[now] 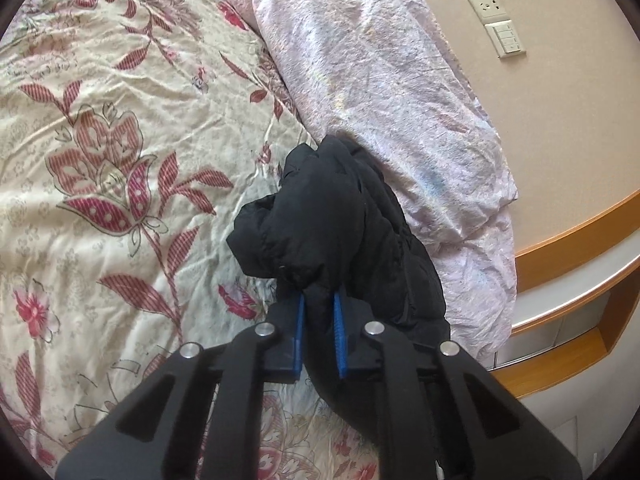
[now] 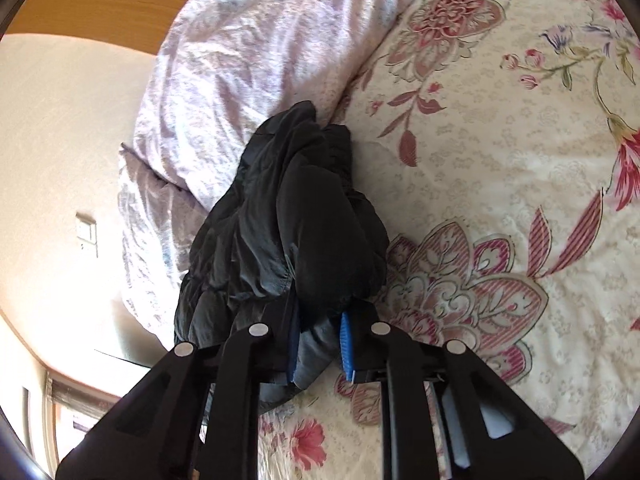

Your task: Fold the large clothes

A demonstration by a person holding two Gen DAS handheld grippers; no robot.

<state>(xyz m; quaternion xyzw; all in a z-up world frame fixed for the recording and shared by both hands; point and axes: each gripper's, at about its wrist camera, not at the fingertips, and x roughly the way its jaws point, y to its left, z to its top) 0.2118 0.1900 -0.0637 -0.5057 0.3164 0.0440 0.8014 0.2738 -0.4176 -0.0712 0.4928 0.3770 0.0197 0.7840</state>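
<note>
A black padded jacket point(image 1: 340, 216) lies bunched on the flowered bedspread point(image 1: 120, 140), against a pale pink quilt point(image 1: 380, 80). My left gripper point(image 1: 320, 300) has its blue pads point(image 1: 299, 328) pressed on a fold of the jacket's edge. In the right wrist view the same jacket point(image 2: 288, 232) rises in a heap in front of the camera. My right gripper point(image 2: 320, 320) is closed on another fold of it, with dark fabric pinched between the blue pads point(image 2: 346, 344). The fingertips of both grippers are hidden in the fabric.
The pink quilt point(image 2: 248, 64) is rolled along the bed's edge by the wall. A wooden headboard shelf point(image 1: 580, 272) curves behind it. Wall sockets and switches point(image 1: 498, 24) sit above. The flowered bedspread point(image 2: 500, 160) stretches wide beside the jacket.
</note>
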